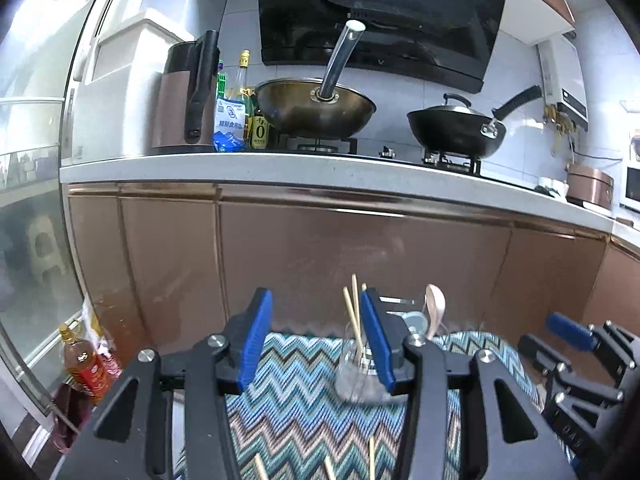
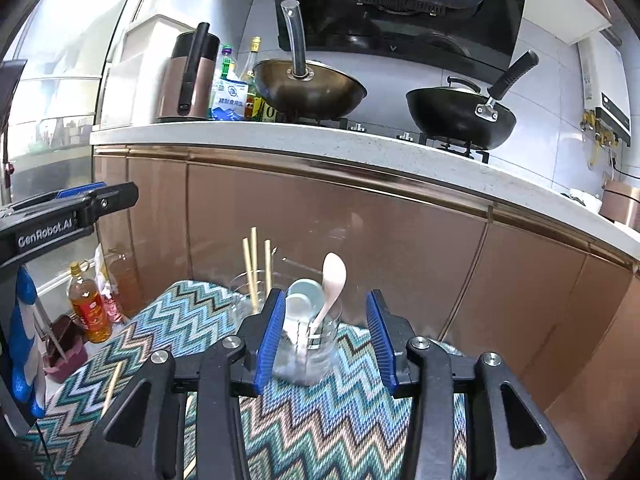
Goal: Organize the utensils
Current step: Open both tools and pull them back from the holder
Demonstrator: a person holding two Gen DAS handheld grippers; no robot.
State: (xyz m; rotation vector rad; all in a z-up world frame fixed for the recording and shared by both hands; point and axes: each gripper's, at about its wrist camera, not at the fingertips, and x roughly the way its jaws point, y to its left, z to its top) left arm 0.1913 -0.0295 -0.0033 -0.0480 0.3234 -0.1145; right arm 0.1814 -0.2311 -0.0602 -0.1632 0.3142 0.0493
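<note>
- Left wrist view: left gripper (image 1: 316,340) held low over a zigzag-patterned cloth (image 1: 296,404), blue pads spread wide, nothing between them.
- A clear glass jar (image 1: 354,372) stands on the cloth just inside the right-hand pad; three wooden chopsticks (image 1: 354,312) stick up out of it, leaning slightly.
- Behind that pad, partly hidden: a pink spoon (image 1: 434,308) and a pale blue spoon (image 1: 414,320).
- Loose chopsticks (image 1: 372,458) lie on the cloth at the bottom edge.
- Right gripper (image 1: 576,338) enters at the right edge; finger spread can't be read from here.
- Right wrist view: right gripper (image 2: 326,340) wide open, holding nothing. A second glass jar (image 2: 310,348) sits on the cloth (image 2: 340,420) between the pads, nearer the left-hand one, with the pink spoon (image 2: 332,284) and pale blue spoons (image 2: 304,300) upright in it.
- The chopstick jar (image 2: 250,296) stands just beside it to the left, chopsticks (image 2: 254,264) upright.
- One loose chopstick (image 2: 112,388) lies on the cloth at left.
- Left gripper (image 2: 68,212) shows at the left edge.
- Background: copper cabinet fronts (image 2: 400,248), two woks (image 2: 310,90) on the stove.
</note>
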